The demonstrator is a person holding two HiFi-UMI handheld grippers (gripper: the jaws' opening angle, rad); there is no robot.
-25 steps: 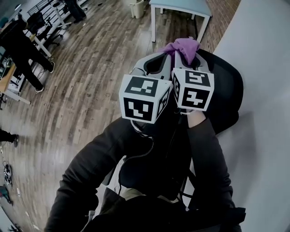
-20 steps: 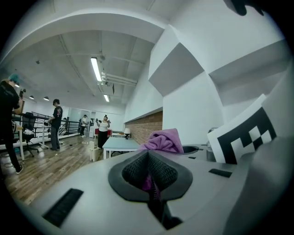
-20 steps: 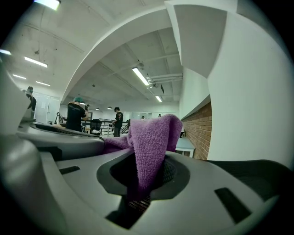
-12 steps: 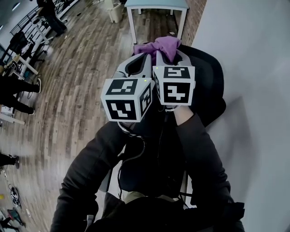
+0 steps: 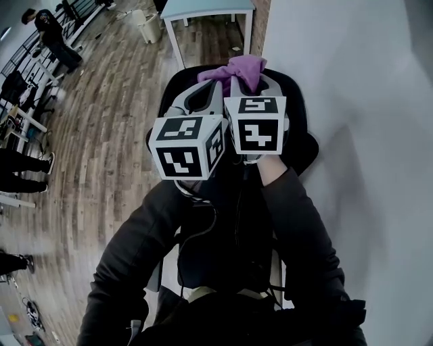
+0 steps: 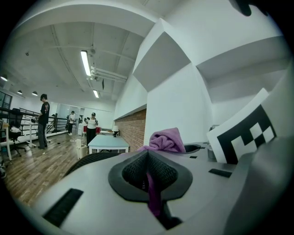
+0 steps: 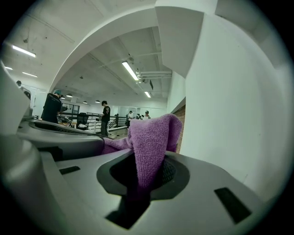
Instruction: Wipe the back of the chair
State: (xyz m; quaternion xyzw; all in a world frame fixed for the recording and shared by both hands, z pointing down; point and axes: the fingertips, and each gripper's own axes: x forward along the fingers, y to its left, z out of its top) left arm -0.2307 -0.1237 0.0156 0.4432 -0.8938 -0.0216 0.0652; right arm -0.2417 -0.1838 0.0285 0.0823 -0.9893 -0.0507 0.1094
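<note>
A purple cloth (image 5: 238, 70) is bunched above the tips of both grippers, which are held side by side in front of the person's chest. My left gripper (image 5: 203, 94) is shut on a thin strip of the purple cloth (image 6: 154, 197). My right gripper (image 5: 254, 81) is shut on a thick fold of the cloth (image 7: 147, 147). The black chair (image 5: 301, 145) stands behind and below the grippers, against the white wall. Its dark mesh back (image 6: 87, 160) shows in the left gripper view. The cloth is above the chair; I cannot tell whether it touches it.
A white wall (image 5: 358, 101) fills the right side. A light blue table (image 5: 206, 8) and a white bin (image 5: 150, 26) stand beyond the chair on the wooden floor (image 5: 101, 135). People (image 5: 51, 30) stand by desks far left.
The view has swung: the chair and table now sit further left in the picture and the wall fills more of the right. Both grippers stay together, holding the cloth.
</note>
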